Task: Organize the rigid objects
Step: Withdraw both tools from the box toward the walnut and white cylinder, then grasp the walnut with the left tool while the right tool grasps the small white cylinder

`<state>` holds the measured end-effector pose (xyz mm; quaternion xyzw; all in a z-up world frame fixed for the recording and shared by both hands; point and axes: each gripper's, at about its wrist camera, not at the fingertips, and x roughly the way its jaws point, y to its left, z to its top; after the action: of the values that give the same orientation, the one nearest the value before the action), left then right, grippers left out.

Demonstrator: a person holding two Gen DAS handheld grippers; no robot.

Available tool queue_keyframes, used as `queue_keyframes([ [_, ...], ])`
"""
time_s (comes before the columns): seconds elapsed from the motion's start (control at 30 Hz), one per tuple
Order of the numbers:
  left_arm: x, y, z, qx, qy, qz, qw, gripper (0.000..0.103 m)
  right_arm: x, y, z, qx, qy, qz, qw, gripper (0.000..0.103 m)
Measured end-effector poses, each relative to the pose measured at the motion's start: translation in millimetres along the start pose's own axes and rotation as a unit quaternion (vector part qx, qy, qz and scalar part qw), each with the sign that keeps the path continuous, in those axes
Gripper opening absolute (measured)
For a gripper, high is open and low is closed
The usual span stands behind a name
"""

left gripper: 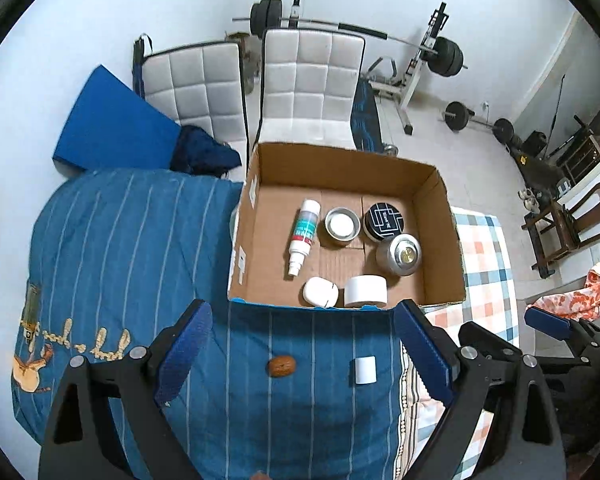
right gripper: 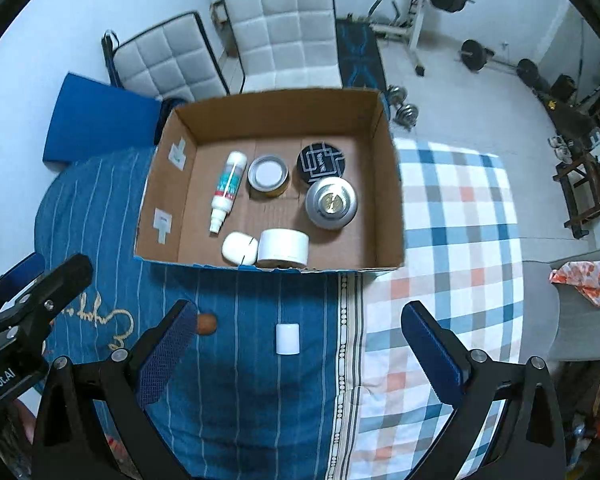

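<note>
An open cardboard box (left gripper: 446, 240) (right gripper: 392, 184) sits on the bed. Inside lie a white spray bottle (left gripper: 303, 236) (right gripper: 228, 190), an open tin (left gripper: 342, 226) (right gripper: 267, 176), a black round tin (left gripper: 385, 221) (right gripper: 322, 162), a silver round container (left gripper: 399, 254) (right gripper: 331, 202), a white case (left gripper: 320, 292) (right gripper: 240, 249) and a white tape roll (left gripper: 366, 291) (right gripper: 283, 246). On the blue blanket in front lie a brown nut-like object (left gripper: 282, 366) (right gripper: 206, 323) and a small white cylinder (left gripper: 365, 370) (right gripper: 288, 339). My left gripper (left gripper: 302, 356) and right gripper (right gripper: 300, 352) are both open and empty above them.
The blue striped blanket (left gripper: 120, 240) adjoins a checked sheet (right gripper: 460, 220). Two white padded chairs (left gripper: 312, 84) and a blue mat (left gripper: 112, 128) stand behind the box. Weight equipment (left gripper: 440, 56) fills the far floor. The right gripper shows in the left wrist view (left gripper: 556, 328).
</note>
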<state>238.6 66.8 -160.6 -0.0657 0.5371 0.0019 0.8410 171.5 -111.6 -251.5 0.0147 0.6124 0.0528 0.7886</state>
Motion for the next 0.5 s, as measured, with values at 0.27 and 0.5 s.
queue_keyframes([
  [0.27, -7.8, -0.5, -10.6, 0.012, -0.011, 0.008, 0.9998, 0.093, -17.3, -3.5, -15.2, 0.011, -0.021, -0.004, 1.000, 0.103],
  [0.5, 43.8, 15.2, -30.6, -0.008, 0.059, 0.021, 0.9980, 0.094, 29.4, -0.9, -32.3, 0.013, 0.035, 0.017, 0.999, 0.103],
])
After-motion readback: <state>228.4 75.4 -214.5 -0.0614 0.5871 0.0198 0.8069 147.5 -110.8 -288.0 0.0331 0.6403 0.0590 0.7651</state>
